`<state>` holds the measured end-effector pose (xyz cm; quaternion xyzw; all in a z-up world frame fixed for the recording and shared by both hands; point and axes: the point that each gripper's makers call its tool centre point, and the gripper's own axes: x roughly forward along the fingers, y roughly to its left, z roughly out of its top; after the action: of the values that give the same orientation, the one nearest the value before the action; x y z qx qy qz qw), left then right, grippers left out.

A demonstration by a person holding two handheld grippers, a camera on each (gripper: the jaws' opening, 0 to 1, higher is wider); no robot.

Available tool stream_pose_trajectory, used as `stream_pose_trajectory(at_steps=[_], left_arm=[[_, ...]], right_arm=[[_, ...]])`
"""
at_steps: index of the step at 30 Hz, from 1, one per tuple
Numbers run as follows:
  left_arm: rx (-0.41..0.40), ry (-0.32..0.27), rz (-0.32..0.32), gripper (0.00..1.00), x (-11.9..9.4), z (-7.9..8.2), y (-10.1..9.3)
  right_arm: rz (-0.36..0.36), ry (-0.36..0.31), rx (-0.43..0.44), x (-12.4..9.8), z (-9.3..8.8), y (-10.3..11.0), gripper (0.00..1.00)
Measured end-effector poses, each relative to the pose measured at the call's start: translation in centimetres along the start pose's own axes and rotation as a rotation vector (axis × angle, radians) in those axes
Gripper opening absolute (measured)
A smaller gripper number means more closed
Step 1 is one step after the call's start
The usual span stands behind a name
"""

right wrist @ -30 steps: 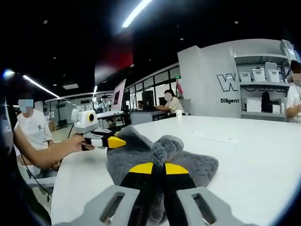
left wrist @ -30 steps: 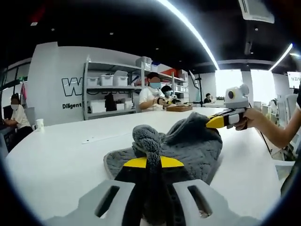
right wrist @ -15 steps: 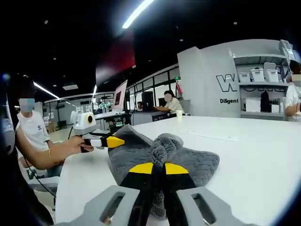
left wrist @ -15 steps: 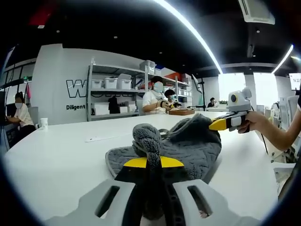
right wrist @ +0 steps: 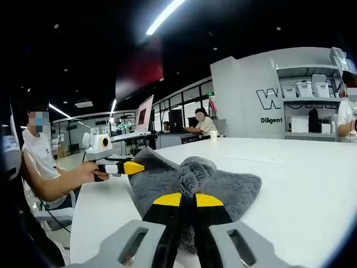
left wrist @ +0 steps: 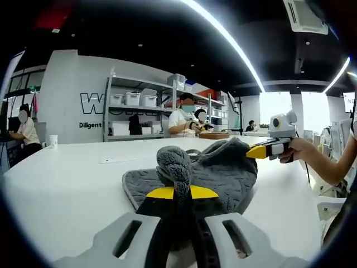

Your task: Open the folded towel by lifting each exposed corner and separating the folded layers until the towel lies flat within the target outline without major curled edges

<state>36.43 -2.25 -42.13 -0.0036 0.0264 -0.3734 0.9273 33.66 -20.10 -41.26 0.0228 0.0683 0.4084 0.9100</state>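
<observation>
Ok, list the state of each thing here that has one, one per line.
Grey quilted towel: bunched on the table, not flat, two corners pinched and lifted.
Left gripper: shut on a towel corner.
Right gripper: shut on another towel corner.
White table: bearing the towel.
Grey metal shelf rack: stocked with white bins.

White table [left wrist: 61,184], grey wall with lettering [left wrist: 89,103], metal shelving [left wrist: 136,114], ceiling light strip [left wrist: 223,33], bright windows [left wrist: 315,109]
</observation>
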Motion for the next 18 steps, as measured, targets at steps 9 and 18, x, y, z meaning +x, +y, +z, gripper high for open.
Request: stream_pose_trajectory(at_steps=[9, 18], left_arm=[[-0.015, 0.001, -0.013, 0.05, -1.3, -0.2, -1.1], [-0.052, 0.004, -0.027, 0.05, -2.0, -0.8, -1.5]], right_arm=[[-0.001, -0.006, 0.01, -0.9, -0.7, 0.8, 0.0], [-0.002, -0.017, 0.036, -1.8, -1.3, 1.5, 0.0]])
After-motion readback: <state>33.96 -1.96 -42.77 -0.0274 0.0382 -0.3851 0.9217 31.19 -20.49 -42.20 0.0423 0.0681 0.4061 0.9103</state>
